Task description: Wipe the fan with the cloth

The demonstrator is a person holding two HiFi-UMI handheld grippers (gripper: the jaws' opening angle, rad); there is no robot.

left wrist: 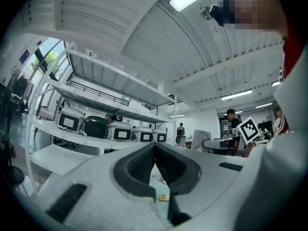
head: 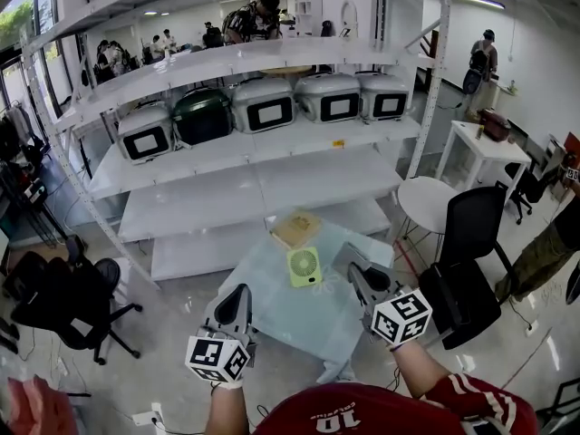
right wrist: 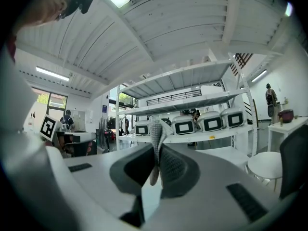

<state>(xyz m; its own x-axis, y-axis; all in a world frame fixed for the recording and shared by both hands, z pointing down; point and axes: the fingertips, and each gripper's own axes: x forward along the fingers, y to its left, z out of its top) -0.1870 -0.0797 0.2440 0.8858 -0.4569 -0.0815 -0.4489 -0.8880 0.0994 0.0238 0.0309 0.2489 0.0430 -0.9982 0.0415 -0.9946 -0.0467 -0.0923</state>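
Pinching grey cloth (right wrist: 155, 129), right tongs (right wrist: 157, 150); left tongs (left wrist: 155, 147) pressed together; green fan (head: 304, 266) only in head view.

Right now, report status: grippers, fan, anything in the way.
Left gripper shut, empty. Right gripper shut on cloth, just right of fan. Fan on table. Tan box just beyond fan, not between.

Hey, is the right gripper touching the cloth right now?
Touching. In its own view, the right gripper has its jaws pinched shut on the grey cloth, which sticks up between them.
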